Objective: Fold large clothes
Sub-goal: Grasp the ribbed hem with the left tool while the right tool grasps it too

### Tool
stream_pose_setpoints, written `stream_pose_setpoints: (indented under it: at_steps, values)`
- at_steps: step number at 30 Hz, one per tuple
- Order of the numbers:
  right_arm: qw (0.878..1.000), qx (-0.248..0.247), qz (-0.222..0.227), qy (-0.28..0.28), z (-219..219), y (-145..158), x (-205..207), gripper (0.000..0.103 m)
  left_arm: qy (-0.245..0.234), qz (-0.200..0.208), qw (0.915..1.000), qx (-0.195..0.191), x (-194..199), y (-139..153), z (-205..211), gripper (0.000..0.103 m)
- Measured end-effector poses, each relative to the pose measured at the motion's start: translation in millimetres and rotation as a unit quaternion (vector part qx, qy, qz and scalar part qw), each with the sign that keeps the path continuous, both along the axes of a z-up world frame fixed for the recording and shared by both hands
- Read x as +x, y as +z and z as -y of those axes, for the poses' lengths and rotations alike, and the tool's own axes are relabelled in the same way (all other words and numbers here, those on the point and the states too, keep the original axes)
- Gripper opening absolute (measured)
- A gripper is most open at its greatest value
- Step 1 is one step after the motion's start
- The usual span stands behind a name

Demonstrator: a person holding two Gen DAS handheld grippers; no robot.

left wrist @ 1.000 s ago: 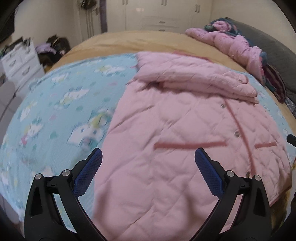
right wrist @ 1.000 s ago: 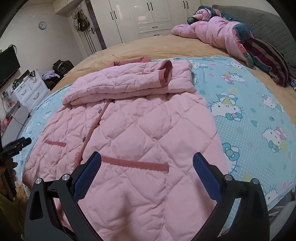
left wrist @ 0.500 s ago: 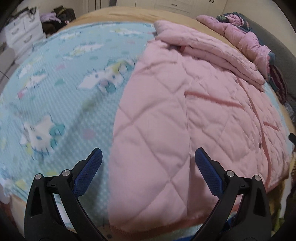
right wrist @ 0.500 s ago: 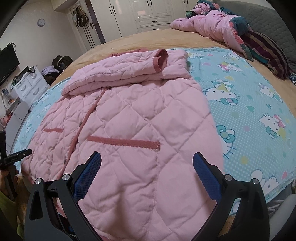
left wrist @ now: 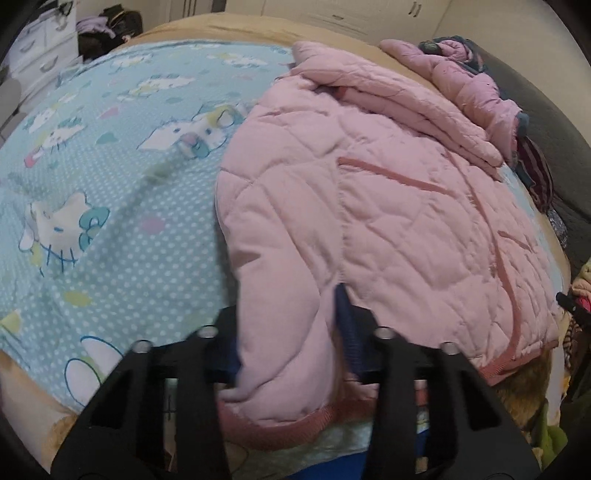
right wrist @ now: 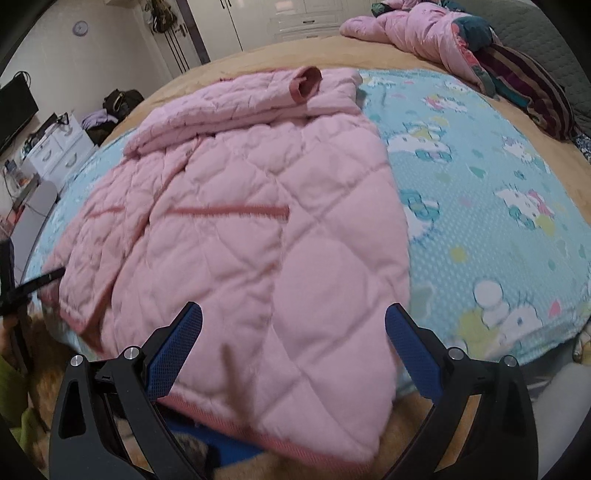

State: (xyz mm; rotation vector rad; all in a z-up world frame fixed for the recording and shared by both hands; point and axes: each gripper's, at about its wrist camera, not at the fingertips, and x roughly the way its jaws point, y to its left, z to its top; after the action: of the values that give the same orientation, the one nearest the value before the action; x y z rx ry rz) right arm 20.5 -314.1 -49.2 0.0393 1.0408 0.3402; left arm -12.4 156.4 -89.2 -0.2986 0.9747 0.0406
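A pink quilted jacket (left wrist: 388,192) lies front up on the bed, its sleeves folded across the top. My left gripper (left wrist: 286,314) is at the jacket's near left hem corner. Its jaws are closing, and a bunched fold of pink fabric is squeezed between the blue pads. In the right wrist view the same jacket (right wrist: 258,240) spreads out ahead. My right gripper (right wrist: 293,314) hangs open just above the near right part of the hem, with fabric below its fingers but nothing pinched.
A light blue cartoon-cat blanket (right wrist: 480,184) covers the tan bed under the jacket. Another pink padded garment (right wrist: 417,26) and a striped cloth (right wrist: 524,81) are heaped at the far right. White drawers (right wrist: 55,147) stand past the bed's left side.
The left gripper came down to the jacket's hem corner and its jaws closed in on the fabric. The right gripper moved lower and nearer to the hem, still open.
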Motion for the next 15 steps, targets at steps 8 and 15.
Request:
stream_pose_setpoints:
  at_steps: [8,15]
  values:
    - [0.998,0.009,-0.051,-0.023,32,-19,-18,0.099,-0.017,0.04,0.999,0.002,6,27,5,0.012]
    - [0.994,0.053,-0.1,0.002,35,-35,-20,0.098,-0.017,0.028,0.9995,-0.002,8,20,3,0.013]
